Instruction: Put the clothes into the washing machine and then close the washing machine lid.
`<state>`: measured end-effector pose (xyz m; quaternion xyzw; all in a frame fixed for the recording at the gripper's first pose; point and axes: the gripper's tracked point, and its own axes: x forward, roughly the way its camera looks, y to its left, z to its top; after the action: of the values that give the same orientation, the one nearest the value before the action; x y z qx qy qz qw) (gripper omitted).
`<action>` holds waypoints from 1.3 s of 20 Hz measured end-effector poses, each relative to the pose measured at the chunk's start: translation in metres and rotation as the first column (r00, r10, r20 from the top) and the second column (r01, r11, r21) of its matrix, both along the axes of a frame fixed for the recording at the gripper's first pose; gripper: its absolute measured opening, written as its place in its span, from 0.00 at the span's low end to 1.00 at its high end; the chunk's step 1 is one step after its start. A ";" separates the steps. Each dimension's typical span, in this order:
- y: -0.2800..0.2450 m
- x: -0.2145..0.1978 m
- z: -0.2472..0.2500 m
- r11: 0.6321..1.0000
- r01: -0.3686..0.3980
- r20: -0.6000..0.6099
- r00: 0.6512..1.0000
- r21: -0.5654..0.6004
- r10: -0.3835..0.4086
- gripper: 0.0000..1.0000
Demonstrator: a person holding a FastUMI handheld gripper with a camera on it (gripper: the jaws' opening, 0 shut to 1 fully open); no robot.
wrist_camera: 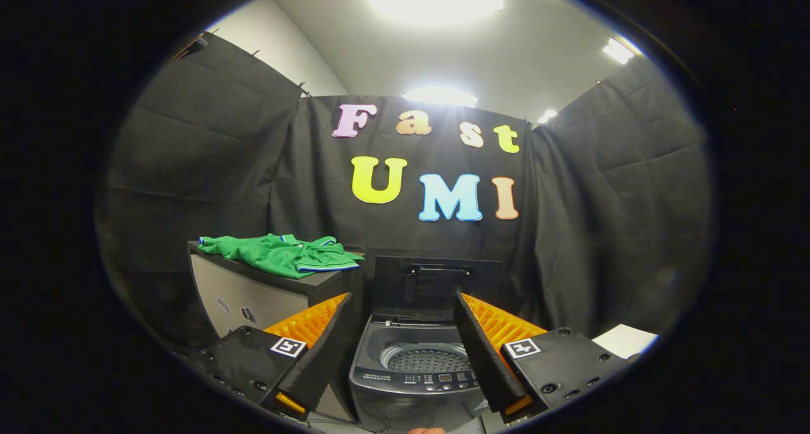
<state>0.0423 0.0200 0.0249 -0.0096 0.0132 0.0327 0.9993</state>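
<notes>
Green shirt [283, 254] lying crumpled on top of the bench [253, 291], off to the left and beyond the fingers, right beside the washing machine [414, 367]. Lid [436, 282] standing up, drum empty and visible between the fingers. Gripper [405, 345] spread wide, holding nothing, hanging just over the machine's front. So looks like step one, the pickup, not started yet. Next up, probably: swing left and up to the bench, pinch a good bunch of fabric, carry it over the drum, drop it, then flip the lid down.
</notes>
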 end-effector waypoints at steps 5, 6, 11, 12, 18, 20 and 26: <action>0.013 0.016 0.019 0.999 -0.033 -0.005 0.999 0.033 0.033 0.98; 0.020 0.021 0.024 0.998 -0.056 -0.008 0.998 0.038 0.056 0.98; 0.041 0.050 0.055 0.991 -0.121 -0.030 0.992 0.047 0.123 0.98; 0.046 0.056 0.060 0.990 -0.134 -0.038 0.990 0.052 0.136 0.98; 0.080 0.101 0.090 0.968 -0.152 -0.180 0.965 0.200 0.189 0.98; 0.089 0.117 0.095 0.965 -0.124 -0.237 0.955 0.233 0.180 0.97; 0.134 0.167 0.102 0.956 -0.116 -0.373 0.903 0.268 0.214 0.98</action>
<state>0.2096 0.1545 0.1269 0.1166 0.2112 0.1203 0.9630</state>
